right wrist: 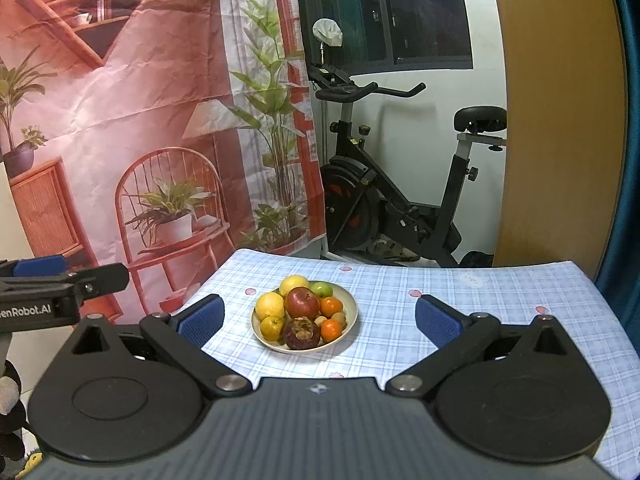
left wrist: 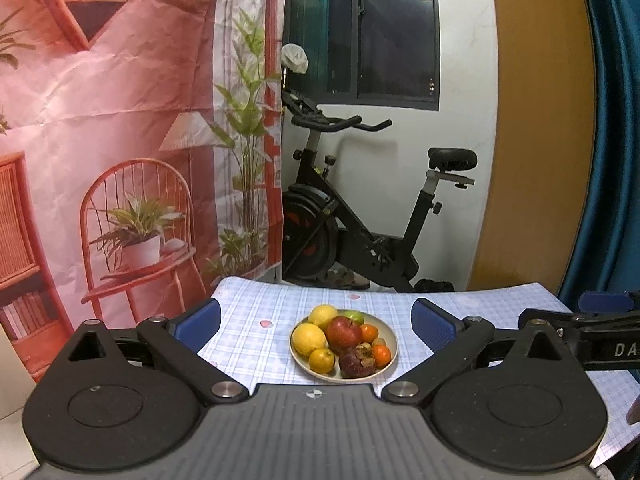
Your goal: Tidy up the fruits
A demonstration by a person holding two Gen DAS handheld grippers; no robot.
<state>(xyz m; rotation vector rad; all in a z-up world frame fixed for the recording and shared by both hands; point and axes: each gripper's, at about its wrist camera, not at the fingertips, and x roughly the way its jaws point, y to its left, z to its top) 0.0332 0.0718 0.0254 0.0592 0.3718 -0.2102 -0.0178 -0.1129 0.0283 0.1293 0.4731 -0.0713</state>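
In the left wrist view the left gripper (left wrist: 316, 322) was spread wide and empty, its blue pads (left wrist: 200, 320) framing a cream plate (left wrist: 394, 342) of fruit at lower centre, on the table (left wrist: 256, 344) with its blue checked cloth. The plate held a red apple (left wrist: 344, 332) in the middle, lemons (left wrist: 309, 339) toward the left, a dark mangosteen (left wrist: 356, 360) at the near edge and small oranges (left wrist: 370, 333) on the right. Only this view showed the right gripper from the side, as a black arm at the right edge of the frame. The right wrist view showed the right gripper (right wrist: 320, 318) likewise spread apart with nothing between its pads (right wrist: 438, 322), and the same plate (right wrist: 352, 300) sat left of centre, nearer its left pad. Here a green fruit (right wrist: 322, 289) at the far rim was plainer, and more bare cloth showed to the right of the plate. The left gripper entered at the left edge of this frame. An exercise bike (right wrist: 384, 208) stood behind the table in both views, beside a printed backdrop (right wrist: 140, 120).
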